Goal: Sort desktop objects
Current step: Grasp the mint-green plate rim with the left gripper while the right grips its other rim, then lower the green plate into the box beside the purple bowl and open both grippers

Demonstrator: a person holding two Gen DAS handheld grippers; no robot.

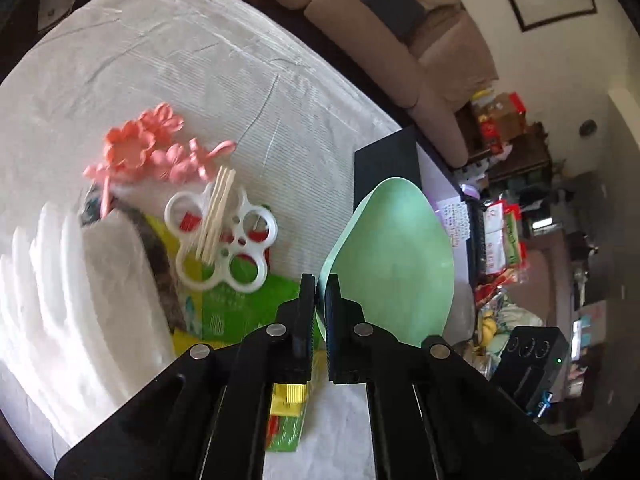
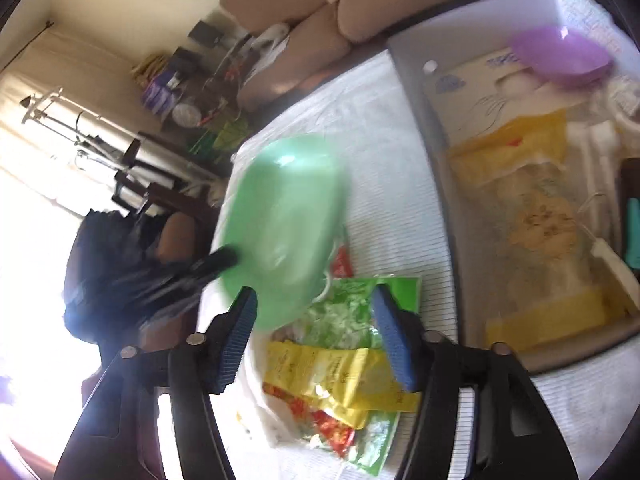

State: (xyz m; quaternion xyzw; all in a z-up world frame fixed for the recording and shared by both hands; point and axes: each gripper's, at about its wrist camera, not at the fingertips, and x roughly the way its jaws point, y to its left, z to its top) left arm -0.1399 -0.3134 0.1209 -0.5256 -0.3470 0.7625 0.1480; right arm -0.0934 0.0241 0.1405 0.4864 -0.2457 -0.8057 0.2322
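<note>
My left gripper [image 1: 320, 282] is shut on the rim of a pale green bowl [image 1: 392, 260], which hangs tilted above the white cloth. The right wrist view shows the same green bowl [image 2: 284, 224] blurred, with the left gripper's black fingers [image 2: 216, 264] on its lower left edge. My right gripper [image 2: 314, 292] stands open above a green snack packet [image 2: 352, 308] and a yellow packet [image 2: 340, 372], with nothing pressed between its blue pads. A pink flower-shaped holder [image 1: 140, 148], a white ringed plastic piece [image 1: 224, 240] and wooden sticks [image 1: 216, 216] lie on the cloth.
A grey tray [image 2: 416, 92] at the right holds a purple bowl [image 2: 560, 58], yellow packets and other items. A black box [image 1: 386, 168] stands behind the green bowl. A white folded pad [image 1: 112, 280] lies at the left. Sofa and shelves ring the table.
</note>
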